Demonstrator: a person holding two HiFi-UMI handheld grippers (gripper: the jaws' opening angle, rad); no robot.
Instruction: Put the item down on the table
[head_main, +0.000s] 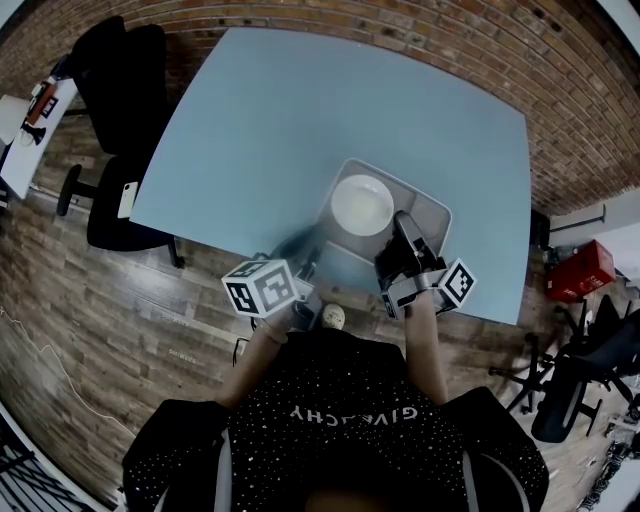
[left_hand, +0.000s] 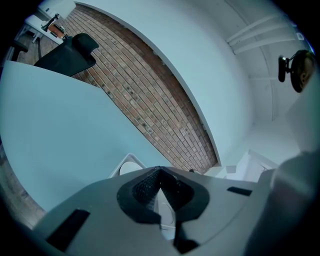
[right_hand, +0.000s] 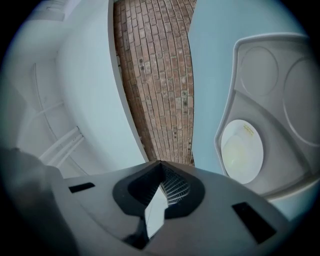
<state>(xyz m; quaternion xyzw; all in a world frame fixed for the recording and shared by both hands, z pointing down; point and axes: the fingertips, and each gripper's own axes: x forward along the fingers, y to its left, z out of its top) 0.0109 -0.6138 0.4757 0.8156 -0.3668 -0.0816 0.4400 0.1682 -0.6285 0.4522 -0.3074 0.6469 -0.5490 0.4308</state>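
A grey compartment tray (head_main: 436, 212) lies on the blue table (head_main: 250, 130) near its front edge, with a white bowl (head_main: 362, 204) in it. My left gripper (head_main: 310, 243) is blurred at the tray's left front corner, and its jaws meet at the tips. In the left gripper view (left_hand: 160, 170) the tray (left_hand: 126, 161) and bowl (left_hand: 131, 169) peek out just behind the jaws. My right gripper (head_main: 403, 224) hovers over the tray's right front part, rolled on its side. Its jaws (right_hand: 160, 164) are shut, with the tray (right_hand: 260, 55) and bowl (right_hand: 242, 152) beside them, not between them.
Black office chairs (head_main: 125, 100) stand off the table's left side, next to a white desk (head_main: 25, 120). A red box (head_main: 580, 268) and another black chair (head_main: 580, 385) are on the right. A brick wall (head_main: 560, 60) runs behind the table.
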